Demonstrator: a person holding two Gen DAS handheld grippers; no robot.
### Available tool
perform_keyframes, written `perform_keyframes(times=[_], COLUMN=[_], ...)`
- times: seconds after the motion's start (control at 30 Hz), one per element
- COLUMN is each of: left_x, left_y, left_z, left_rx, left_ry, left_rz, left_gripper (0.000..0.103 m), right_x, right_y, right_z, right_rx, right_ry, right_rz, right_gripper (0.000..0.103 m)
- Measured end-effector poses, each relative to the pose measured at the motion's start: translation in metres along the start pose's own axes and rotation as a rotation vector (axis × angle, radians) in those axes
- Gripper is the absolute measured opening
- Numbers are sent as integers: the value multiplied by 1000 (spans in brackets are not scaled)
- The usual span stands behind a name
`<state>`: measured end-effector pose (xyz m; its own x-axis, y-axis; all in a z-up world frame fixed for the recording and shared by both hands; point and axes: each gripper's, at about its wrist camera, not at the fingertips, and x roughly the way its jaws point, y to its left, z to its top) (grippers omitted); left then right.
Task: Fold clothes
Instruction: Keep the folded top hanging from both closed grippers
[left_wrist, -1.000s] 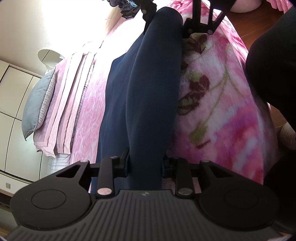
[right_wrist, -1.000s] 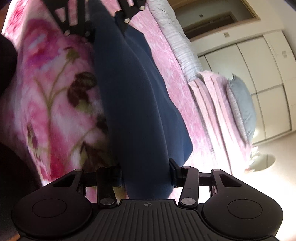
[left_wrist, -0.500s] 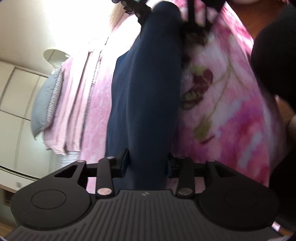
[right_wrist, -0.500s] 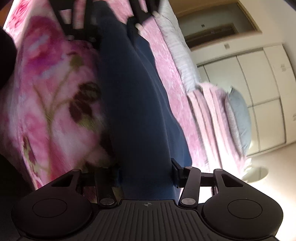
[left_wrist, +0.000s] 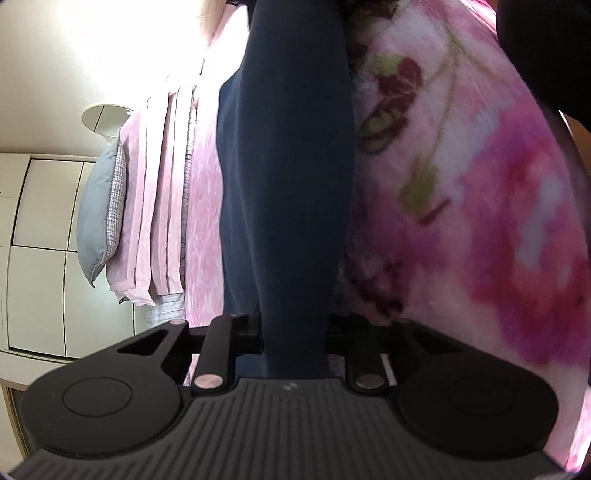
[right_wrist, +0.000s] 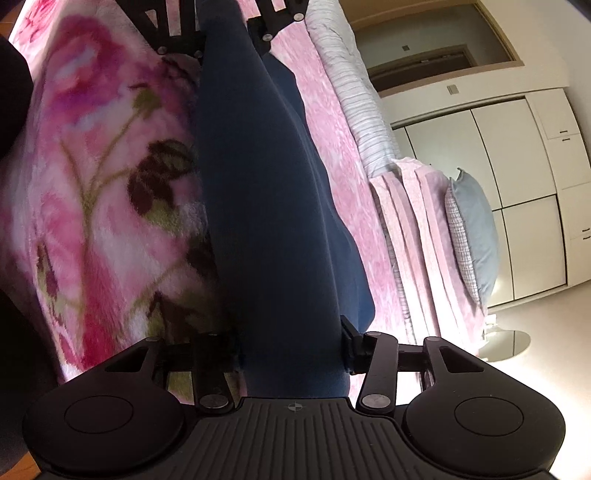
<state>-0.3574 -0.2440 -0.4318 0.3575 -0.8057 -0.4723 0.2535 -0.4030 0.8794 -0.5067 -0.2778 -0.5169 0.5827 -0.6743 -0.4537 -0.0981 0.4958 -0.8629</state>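
A navy blue garment (left_wrist: 291, 166) is stretched as a long band between my two grippers, above a pink floral blanket (left_wrist: 461, 192) on the bed. My left gripper (left_wrist: 293, 332) is shut on one end of the garment. My right gripper (right_wrist: 291, 347) is shut on the other end (right_wrist: 266, 206). In the right wrist view the left gripper (right_wrist: 225, 26) shows at the top, clamped on the far end. More of the garment hangs down toward the pink bedspread (right_wrist: 332, 122).
Folded pink bedding (left_wrist: 155, 206) and a grey pillow (left_wrist: 98, 206) lie at the head of the bed. White wardrobe doors (right_wrist: 517, 177) stand behind. A dark shape, seemingly the person (left_wrist: 554, 44), is at the blanket's edge.
The two grippers have come closer together with the garment held between them. The far gripper has slid out of the top of the left wrist view.
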Motion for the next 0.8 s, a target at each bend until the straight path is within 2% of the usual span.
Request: perform_keyframes(times=[0.27,0.33,0.4,0.53,0.6,0.8], left_x=[1,0,0,-1,1,0], left_y=[1,1,2,3,6,10], left_z=[-4,-4,-4,-4,-4,-4], left_rx=[-15,-20,-23,-31,-42,-80], left_ry=[-3,-3,-3,-4,-6,-4], left_rz=[-12,-12,-12,-20,-25,-39], left_gripper=[17,17,17,18,18,18], right_x=[13,13,12,12,15,27], right_y=[-6,-8,-11,-8,-4,-3], right_z=[4,4,5,9,10,13], right_rx=[9,35,56,23,-24,-99], right_ry=[5,12,15,13,17,7], right_rz=[4,14,17,-16,-27,-33], right_gripper=[49,40,37,38,43,45])
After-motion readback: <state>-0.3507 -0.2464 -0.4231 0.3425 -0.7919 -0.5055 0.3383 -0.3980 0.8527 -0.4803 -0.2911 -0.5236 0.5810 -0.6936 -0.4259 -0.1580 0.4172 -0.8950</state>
